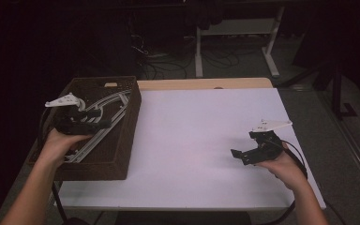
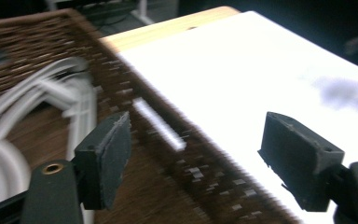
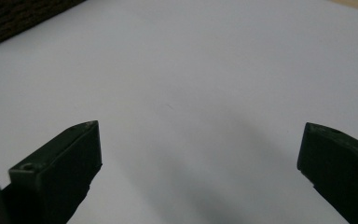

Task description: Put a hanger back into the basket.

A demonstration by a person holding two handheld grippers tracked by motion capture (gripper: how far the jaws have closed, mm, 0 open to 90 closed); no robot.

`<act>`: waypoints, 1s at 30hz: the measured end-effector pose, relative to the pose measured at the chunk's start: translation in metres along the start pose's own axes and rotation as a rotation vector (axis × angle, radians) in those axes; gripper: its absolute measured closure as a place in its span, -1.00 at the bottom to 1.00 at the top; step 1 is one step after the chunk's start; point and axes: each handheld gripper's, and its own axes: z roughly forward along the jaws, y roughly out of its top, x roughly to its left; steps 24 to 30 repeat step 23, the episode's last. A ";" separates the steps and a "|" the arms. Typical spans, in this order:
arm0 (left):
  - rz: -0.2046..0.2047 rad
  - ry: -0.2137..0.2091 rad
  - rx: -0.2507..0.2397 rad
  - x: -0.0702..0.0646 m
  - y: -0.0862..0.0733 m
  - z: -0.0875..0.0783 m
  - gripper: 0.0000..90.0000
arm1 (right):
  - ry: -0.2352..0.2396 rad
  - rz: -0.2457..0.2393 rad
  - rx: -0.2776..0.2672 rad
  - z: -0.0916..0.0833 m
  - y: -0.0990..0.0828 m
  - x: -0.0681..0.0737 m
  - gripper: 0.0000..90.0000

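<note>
White hangers [image 1: 104,114] lie in brown basket [image 1: 122,154]; left gripper [image 1: 91,123] above, released; right gripper [image 1: 243,157] released over white table [image 1: 192,140].

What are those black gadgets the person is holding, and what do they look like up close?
Each hand holds a black gripper: left gripper, right gripper. Each has two blocky black jaws with flat matte pads and a small brass-ringed hole near the base. A pale three-cornered plate sits on top of each, and a black cable trails back along the forearm. The forearms are bare, with no sleeves in sight.
</note>
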 end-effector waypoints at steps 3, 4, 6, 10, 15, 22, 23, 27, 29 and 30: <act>0.028 -0.050 -0.010 -0.014 0.000 0.008 -0.58 | 0.006 -0.007 -0.015 -0.006 0.005 0.003 -1.00; 0.034 -0.062 -0.013 -0.018 0.000 0.011 -0.62 | 0.008 -0.010 -0.025 -0.008 0.007 0.004 -1.00; 0.049 -0.093 -0.019 -0.024 -0.002 0.017 -0.68 | 0.011 -0.015 -0.035 -0.013 0.010 0.006 -1.00; 0.058 -0.129 -0.010 -0.031 -0.005 0.026 -0.82 | 0.016 -0.033 -0.057 -0.021 0.016 0.009 -1.00; 0.062 -0.149 -0.018 -0.034 -0.010 0.031 -0.95 | 0.024 -0.042 -0.077 -0.028 0.022 0.010 -1.00; 0.069 -0.154 -0.043 -0.036 -0.010 0.031 -0.97 | 0.028 -0.045 -0.085 -0.028 0.023 0.010 -1.00; 0.072 -0.154 -0.055 -0.038 -0.009 0.029 -0.97 | 0.027 -0.046 -0.085 -0.028 0.022 0.010 -1.00; 0.072 -0.154 -0.055 -0.038 -0.009 0.029 -0.97 | 0.027 -0.046 -0.085 -0.028 0.022 0.010 -1.00; 0.072 -0.154 -0.055 -0.038 -0.009 0.029 -0.97 | 0.027 -0.046 -0.085 -0.028 0.022 0.010 -1.00; 0.072 -0.154 -0.055 -0.038 -0.009 0.029 -0.97 | 0.027 -0.046 -0.085 -0.028 0.022 0.010 -1.00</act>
